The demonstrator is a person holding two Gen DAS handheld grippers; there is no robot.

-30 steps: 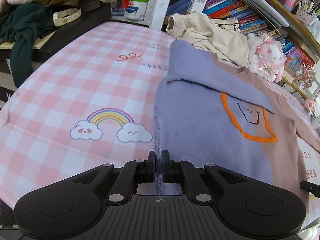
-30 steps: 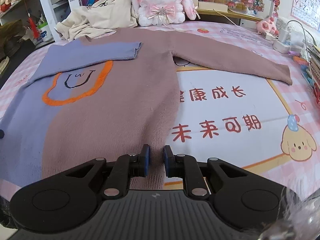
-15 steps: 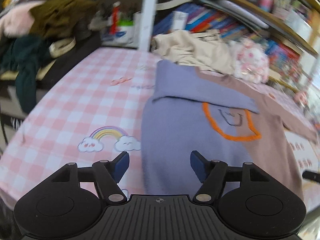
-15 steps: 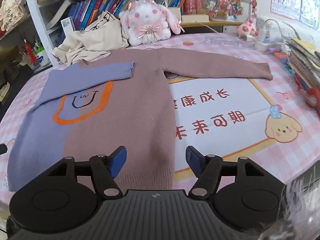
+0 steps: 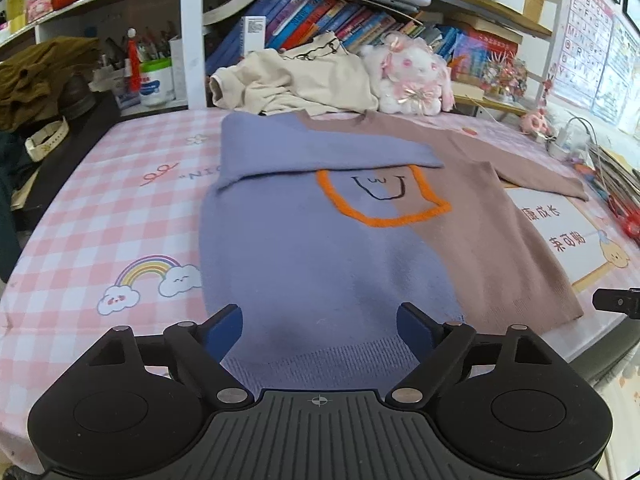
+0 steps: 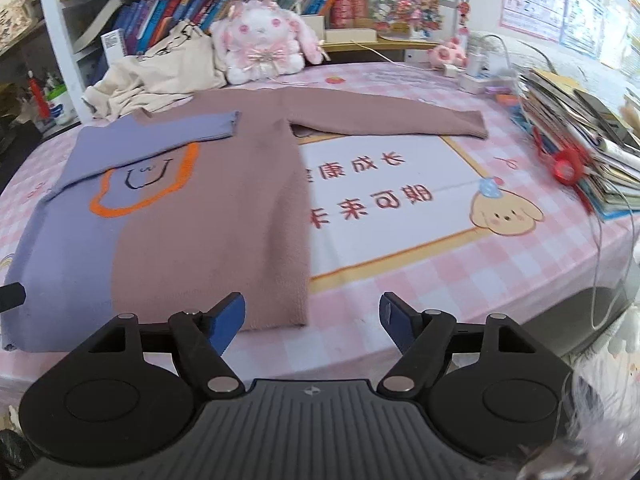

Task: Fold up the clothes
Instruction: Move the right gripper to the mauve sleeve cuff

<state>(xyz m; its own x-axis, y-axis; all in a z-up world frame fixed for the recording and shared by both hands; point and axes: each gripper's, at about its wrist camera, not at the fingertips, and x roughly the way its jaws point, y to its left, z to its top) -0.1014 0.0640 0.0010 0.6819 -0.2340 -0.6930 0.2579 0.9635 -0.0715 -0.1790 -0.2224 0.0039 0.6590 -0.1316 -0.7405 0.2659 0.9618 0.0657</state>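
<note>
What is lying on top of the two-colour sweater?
On the sweater its own purple sleeve lies folded across the chest, covering the top edge of the orange picture. Nothing else sits on it. What is underneath the sleeve is hidden.

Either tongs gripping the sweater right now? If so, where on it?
Neither. The left tongs and right tongs have just been opening and stand open over the sweater's hem; the pads press on nothing.

Plush bunny beside shelved books
</note>
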